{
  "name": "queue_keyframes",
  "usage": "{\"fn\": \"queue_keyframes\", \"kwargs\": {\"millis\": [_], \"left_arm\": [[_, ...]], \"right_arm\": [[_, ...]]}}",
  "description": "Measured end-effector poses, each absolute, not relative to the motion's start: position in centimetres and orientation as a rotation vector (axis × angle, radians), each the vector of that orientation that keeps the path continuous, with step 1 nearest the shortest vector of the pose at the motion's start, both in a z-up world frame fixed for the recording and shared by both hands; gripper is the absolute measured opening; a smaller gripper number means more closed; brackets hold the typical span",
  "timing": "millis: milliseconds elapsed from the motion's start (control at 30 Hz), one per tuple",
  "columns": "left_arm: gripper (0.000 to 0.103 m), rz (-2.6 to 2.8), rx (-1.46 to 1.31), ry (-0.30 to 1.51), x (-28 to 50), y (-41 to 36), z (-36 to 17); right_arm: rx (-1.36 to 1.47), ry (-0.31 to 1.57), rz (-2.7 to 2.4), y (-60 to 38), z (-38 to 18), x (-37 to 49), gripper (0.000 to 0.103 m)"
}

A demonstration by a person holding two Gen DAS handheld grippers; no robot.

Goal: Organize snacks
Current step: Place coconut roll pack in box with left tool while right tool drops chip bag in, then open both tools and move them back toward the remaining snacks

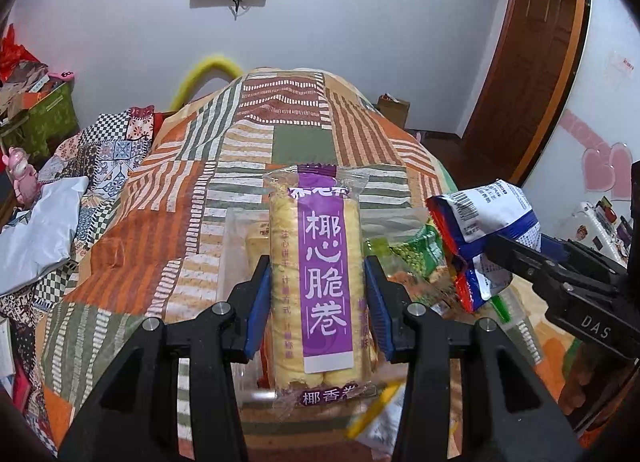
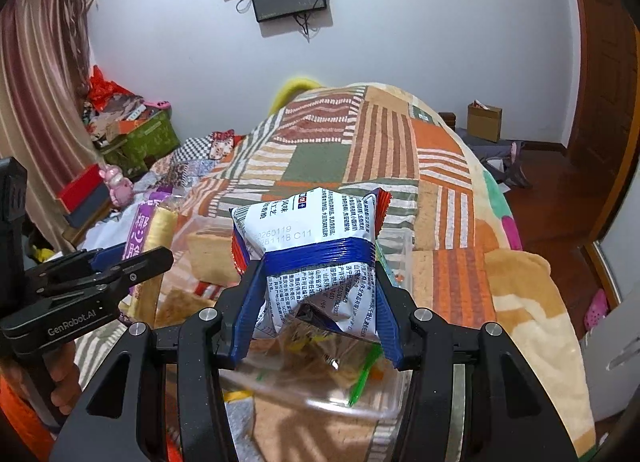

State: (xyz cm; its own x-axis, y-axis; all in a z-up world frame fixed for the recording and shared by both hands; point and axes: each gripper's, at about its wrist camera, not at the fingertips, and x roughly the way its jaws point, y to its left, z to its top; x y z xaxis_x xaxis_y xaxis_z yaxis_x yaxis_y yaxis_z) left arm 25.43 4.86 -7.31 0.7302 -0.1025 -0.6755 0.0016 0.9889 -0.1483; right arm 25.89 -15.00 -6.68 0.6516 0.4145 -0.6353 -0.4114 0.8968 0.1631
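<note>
My left gripper (image 1: 317, 282) is shut on a long purple-labelled pack of yellow wafer rolls (image 1: 320, 262), held above a clear plastic box (image 1: 236, 230) on the bed. My right gripper (image 2: 316, 286) is shut on a white, blue and red snack bag (image 2: 316, 230), held over the same clear box (image 2: 360, 402). The right gripper and its bag (image 1: 480, 234) show at the right of the left wrist view. The left gripper (image 2: 132, 262) with the wafer pack (image 2: 152, 230) shows at the left of the right wrist view. A green snack bag (image 1: 416, 250) lies in the box.
The bed carries a patchwork striped blanket (image 1: 280, 122). A grey-white plastic bag (image 1: 40, 230) lies on the bed's left side. A green storage box (image 2: 148, 138) with clutter stands by the curtain. A cardboard box (image 2: 484, 122) and a wooden door (image 1: 532, 54) are at the right.
</note>
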Motion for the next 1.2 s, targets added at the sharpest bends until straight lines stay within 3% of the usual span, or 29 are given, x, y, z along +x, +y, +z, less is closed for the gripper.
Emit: {"fn": "queue_keyframes", "kwargs": {"millis": [500, 667, 1033, 1200], "left_arm": [[0.044, -0.023, -0.131, 0.828, 28.2, 5.3, -10.8], [0.045, -0.008, -0.118, 0.822, 27.8, 5.3, -10.8], [0.069, -0.007, -0.12, 0.788, 24.3, 5.0, -8.9], [0.078, -0.008, -0.113, 0.795, 22.1, 4.9, -8.3]], "right_arm": [[-0.038, 0.803, 0.444, -14.1, -9.2, 28.0, 0.053], [-0.05, 0.795, 0.432, -14.6, -9.0, 27.6, 0.064], [-0.052, 0.777, 0.466, -15.0, -7.6, 24.9, 0.067], [-0.054, 0.771, 0.501, -15.0, -7.4, 22.6, 0.074]]}}
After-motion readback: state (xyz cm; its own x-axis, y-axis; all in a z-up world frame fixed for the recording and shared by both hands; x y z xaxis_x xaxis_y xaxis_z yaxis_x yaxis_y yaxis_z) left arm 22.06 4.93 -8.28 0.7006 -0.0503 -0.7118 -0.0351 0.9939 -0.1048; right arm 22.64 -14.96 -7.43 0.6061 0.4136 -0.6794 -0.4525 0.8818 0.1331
